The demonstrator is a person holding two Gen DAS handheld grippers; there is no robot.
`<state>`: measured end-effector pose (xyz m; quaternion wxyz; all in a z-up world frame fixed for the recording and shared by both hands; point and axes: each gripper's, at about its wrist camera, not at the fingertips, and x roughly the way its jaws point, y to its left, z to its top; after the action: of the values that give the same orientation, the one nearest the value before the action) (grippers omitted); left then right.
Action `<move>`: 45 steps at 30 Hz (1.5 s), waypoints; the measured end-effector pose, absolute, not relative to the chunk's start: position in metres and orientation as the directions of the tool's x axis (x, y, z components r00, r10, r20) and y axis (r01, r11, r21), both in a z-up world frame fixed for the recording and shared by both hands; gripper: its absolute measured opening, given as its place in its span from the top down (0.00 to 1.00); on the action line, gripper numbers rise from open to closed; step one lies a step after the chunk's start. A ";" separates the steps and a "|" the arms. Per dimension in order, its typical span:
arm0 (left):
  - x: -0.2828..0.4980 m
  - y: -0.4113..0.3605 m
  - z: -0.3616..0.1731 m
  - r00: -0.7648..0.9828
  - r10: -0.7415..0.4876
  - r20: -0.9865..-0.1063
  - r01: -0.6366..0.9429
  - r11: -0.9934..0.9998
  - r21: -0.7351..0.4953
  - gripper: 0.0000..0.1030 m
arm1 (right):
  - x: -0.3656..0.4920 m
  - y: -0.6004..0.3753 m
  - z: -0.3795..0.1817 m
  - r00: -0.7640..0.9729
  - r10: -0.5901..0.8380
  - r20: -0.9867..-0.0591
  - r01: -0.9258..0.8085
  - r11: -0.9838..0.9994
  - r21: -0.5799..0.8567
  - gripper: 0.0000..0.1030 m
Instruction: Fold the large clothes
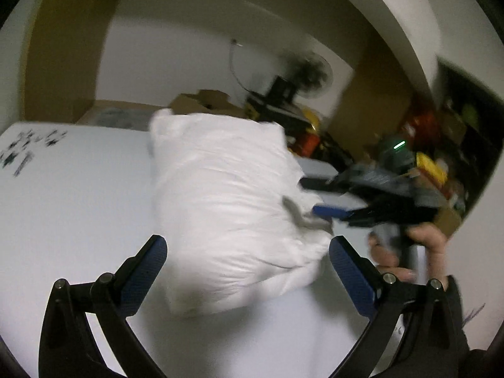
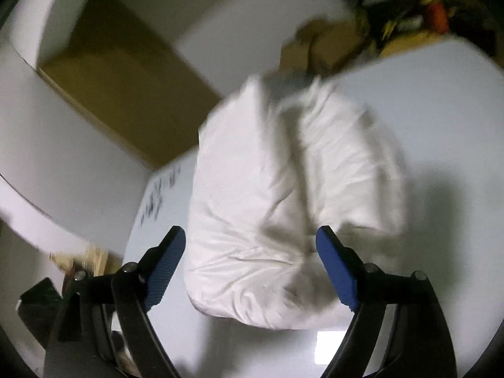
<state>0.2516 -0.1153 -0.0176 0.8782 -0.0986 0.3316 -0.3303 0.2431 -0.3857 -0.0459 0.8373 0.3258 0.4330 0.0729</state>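
One folded white garment, two grippers standing wide over the table.

Nearest us, the left gripper [image 1: 247,249] and the right gripper [image 2: 250,245] both stand wide, nothing pinched between their blue pads. We count one puffy white garment [image 1: 226,198], folded into a bundle, lying on the white table [image 1: 72,189] just beyond the fingertips. Bare table lies open on both sides of it; the far edge [image 2: 425,53] runs behind it. We see one hand [image 1: 422,245] gripping the right tool, and cardboard boxes [image 1: 201,100] beyond.
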 end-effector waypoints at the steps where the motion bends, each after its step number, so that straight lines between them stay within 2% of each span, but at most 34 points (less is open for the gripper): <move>1: 0.252 -0.105 -0.018 0.567 -0.644 -0.514 0.501 0.764 -0.406 0.00 | 0.255 -0.385 -0.057 0.591 0.393 -0.704 0.186 0.783 0.594 0.17; 6: 0.252 -0.073 -0.019 0.576 -0.640 -0.509 0.453 0.768 -0.452 0.00 | 0.288 -0.386 -0.088 0.518 0.401 -0.755 0.233 0.783 0.576 0.17; 12: 0.262 -0.059 -0.019 0.584 -0.642 -0.496 0.420 0.762 -0.492 0.00 | 0.257 -0.372 -0.066 0.529 0.553 -0.644 0.059 0.733 0.678 0.18; 14: 0.266 -0.063 -0.020 0.577 -0.650 -0.495 0.414 0.755 -0.509 0.00 | 0.270 -0.370 -0.071 0.513 0.503 -0.695 0.060 0.787 0.614 0.17; 16: 0.261 -0.048 -0.018 0.566 -0.663 -0.491 0.417 0.743 -0.523 0.00 | 0.294 -0.369 -0.092 0.430 0.421 -0.798 0.103 0.856 0.507 0.17; 19: 0.252 -0.047 -0.020 0.560 -0.671 -0.486 0.428 0.737 -0.524 0.00 | 0.312 -0.368 -0.095 0.397 0.447 -0.802 0.091 0.850 0.519 0.20; 21: 0.248 -0.041 -0.023 0.560 -0.667 -0.491 0.423 0.740 -0.522 0.00 | 0.309 -0.373 -0.088 0.406 0.467 -0.786 0.081 0.838 0.540 0.42; 25: 0.251 -0.029 -0.028 0.558 -0.657 -0.506 0.377 0.744 -0.551 0.00 | 0.299 -0.373 -0.082 0.394 0.440 -0.807 0.088 0.856 0.509 0.60; 27: 0.254 -0.025 -0.031 0.556 -0.660 -0.505 0.356 0.739 -0.572 0.00 | 0.305 -0.372 -0.081 0.406 0.448 -0.797 0.078 0.851 0.519 0.80; 29: 0.254 -0.024 -0.032 0.558 -0.659 -0.504 0.352 0.739 -0.575 0.00 | 0.295 -0.376 -0.067 0.440 0.452 -0.776 0.083 0.839 0.537 0.86; 34: 0.259 -0.026 -0.036 0.557 -0.638 -0.532 0.341 0.759 -0.554 0.00 | 0.268 -0.400 -0.041 0.515 0.440 -0.736 0.083 0.828 0.554 0.89; 37: 0.269 -0.033 -0.039 0.553 -0.609 -0.569 0.312 0.784 -0.537 0.00 | 0.264 -0.415 -0.061 0.507 0.437 -0.743 0.100 0.826 0.554 0.89; 41: 0.300 -0.063 -0.028 0.578 -0.503 -0.643 0.270 0.861 -0.431 0.00 | 0.259 -0.453 -0.110 0.514 0.539 -0.667 0.140 0.715 0.685 0.89; 45: 0.348 -0.115 -0.002 0.627 -0.435 -0.646 0.289 0.900 -0.326 0.00 | 0.255 -0.465 -0.126 0.533 0.572 -0.624 0.108 0.685 0.721 0.89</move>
<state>0.3485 -0.1153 -0.0023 0.8968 -0.0957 0.3820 -0.2019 0.2551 -0.4647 -0.1264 0.7938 0.3690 0.4608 0.1462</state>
